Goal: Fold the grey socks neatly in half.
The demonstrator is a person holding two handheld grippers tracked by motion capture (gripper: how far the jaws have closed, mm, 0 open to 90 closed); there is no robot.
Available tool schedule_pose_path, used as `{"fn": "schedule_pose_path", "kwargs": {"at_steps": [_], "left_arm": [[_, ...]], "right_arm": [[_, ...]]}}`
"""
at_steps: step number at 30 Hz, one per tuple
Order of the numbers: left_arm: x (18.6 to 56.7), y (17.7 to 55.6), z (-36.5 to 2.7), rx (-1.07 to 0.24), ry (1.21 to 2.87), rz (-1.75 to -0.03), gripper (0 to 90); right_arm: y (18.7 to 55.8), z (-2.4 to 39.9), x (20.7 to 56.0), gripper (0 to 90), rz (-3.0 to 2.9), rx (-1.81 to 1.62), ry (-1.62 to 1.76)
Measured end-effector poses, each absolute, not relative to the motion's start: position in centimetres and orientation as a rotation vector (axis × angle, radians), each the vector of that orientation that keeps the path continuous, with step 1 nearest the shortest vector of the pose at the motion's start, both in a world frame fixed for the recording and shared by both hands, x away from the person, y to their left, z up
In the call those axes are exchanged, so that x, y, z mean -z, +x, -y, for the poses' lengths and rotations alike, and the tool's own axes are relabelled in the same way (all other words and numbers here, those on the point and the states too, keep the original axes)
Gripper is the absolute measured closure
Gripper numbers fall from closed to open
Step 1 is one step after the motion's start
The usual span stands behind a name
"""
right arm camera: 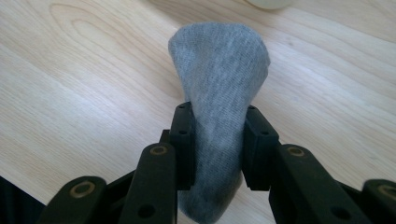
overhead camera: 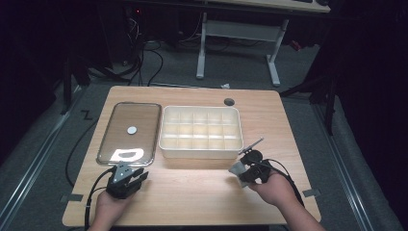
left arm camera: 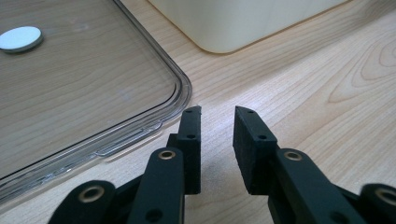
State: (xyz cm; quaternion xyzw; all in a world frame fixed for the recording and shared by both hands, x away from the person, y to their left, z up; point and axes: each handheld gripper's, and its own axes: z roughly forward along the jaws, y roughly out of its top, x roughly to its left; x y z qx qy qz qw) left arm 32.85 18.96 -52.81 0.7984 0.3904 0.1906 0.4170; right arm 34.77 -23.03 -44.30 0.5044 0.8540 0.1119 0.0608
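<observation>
Right gripper (right arm camera: 217, 140) pinches a grey sock (right arm camera: 218, 93) above the table (overhead camera: 192, 192) near its right front edge. Left gripper (left arm camera: 217, 140) is spread with nothing between, by the clear lid's (left arm camera: 84, 93) front corner; the high view adds the compartment box (overhead camera: 200, 132) mid-table.

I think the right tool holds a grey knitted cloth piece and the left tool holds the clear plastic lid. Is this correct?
Not fully. The right tool does grip the grey knitted cloth piece, but the left tool holds nothing: the left gripper view shows it beside the clear plastic lid.
</observation>
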Motion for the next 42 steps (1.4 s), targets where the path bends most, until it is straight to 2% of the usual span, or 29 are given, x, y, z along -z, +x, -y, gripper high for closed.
{"fn": "schedule_pose_path", "kwargs": {"at_steps": [13, 28, 42], "left_arm": [[52.9, 32.8, -18.9, -0.479, 2.011, -0.973, 72.5], [53.0, 32.8, -18.9, -0.469, 2.012, -0.967, 72.2], [53.1, 32.8, -18.9, -0.459, 2.008, -0.964, 72.1]], "right_arm": [[35.4, 24.2, 42.1, 70.4, -2.570, -0.281, 1.517], [38.6, 23.2, 37.9, 70.0, -2.599, -0.277, 1.478], [42.3, 21.9, 37.5, 70.0, -2.616, -0.255, 1.490]]}}
